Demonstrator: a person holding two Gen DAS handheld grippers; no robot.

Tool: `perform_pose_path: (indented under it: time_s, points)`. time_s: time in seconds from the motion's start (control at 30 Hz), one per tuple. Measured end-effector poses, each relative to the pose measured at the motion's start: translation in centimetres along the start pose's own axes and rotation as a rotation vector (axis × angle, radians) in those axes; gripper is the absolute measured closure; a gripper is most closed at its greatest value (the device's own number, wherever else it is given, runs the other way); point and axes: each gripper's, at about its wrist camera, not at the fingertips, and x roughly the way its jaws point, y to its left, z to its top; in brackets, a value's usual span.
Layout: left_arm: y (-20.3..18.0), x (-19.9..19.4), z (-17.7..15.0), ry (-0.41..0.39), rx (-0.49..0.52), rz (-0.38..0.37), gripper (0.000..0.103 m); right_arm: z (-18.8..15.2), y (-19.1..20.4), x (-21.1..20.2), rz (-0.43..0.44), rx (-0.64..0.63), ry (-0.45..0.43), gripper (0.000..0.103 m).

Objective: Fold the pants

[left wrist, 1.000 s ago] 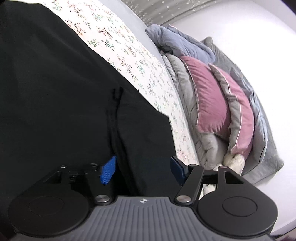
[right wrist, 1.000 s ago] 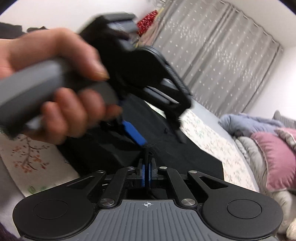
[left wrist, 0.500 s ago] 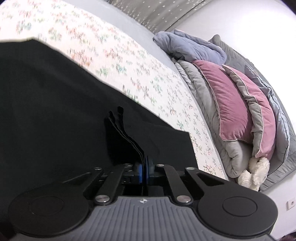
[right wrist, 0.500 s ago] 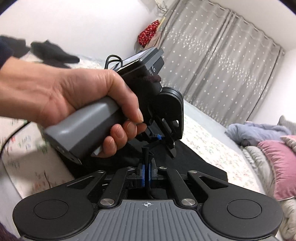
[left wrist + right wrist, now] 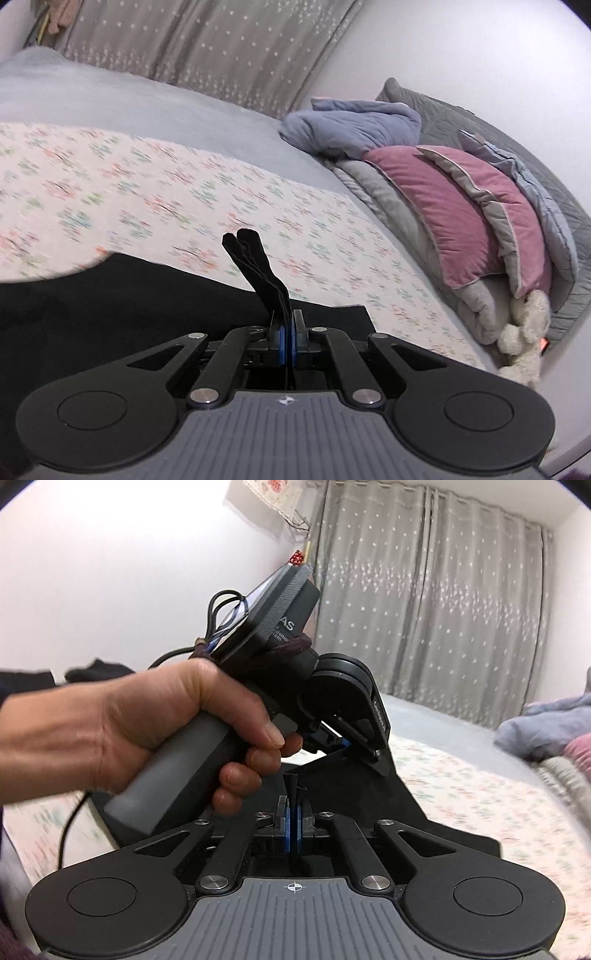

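The black pants [image 5: 110, 295] lie on a floral bedsheet [image 5: 147, 192]. My left gripper [image 5: 287, 334] is shut on an edge of the pants, and a pinched flap of black cloth [image 5: 258, 266] sticks up above its blue pads. My right gripper [image 5: 293, 825] is shut on another edge of the pants [image 5: 406, 812], with a small fold of cloth [image 5: 291, 782] standing above its pads. In the right wrist view a hand [image 5: 155, 723] holds the left gripper [image 5: 343, 744] just ahead and left, lifted with the cloth.
A pile of grey, pink and blue quilts and pillows [image 5: 461, 206] lies at the right of the bed, with a white plush toy [image 5: 524, 332] below it. Grey starred curtains [image 5: 424, 609] hang behind. A cable [image 5: 70, 812] trails from the left gripper.
My left gripper closed on the pants edge and lifted, tilting up so more sheet and curtain show. My right gripper stayed shut on the cloth and rose alongside it.
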Motion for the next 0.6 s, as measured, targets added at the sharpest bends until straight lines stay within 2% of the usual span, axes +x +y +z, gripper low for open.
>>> perform_pose_path:
  time_s: [0.3, 0.47, 0.6]
  points:
    - [6.8, -7.9, 2.2, -0.136, 0.066, 0.1, 0.103, 3.6, 5.1, 3.5, 0.124, 0.025, -0.056, 0.101]
    - [12.6, -12.7, 2.8, -0.181, 0.017, 0.196, 0.103, 5.0, 9.0, 6.1, 0.224, 0.057, -0.085, 0.101]
    - [16.6, -15.0, 2.2, -0.195, -0.031, 0.263, 0.103, 5.5, 13.1, 8.0, 0.284, 0.028, -0.092, 0.101]
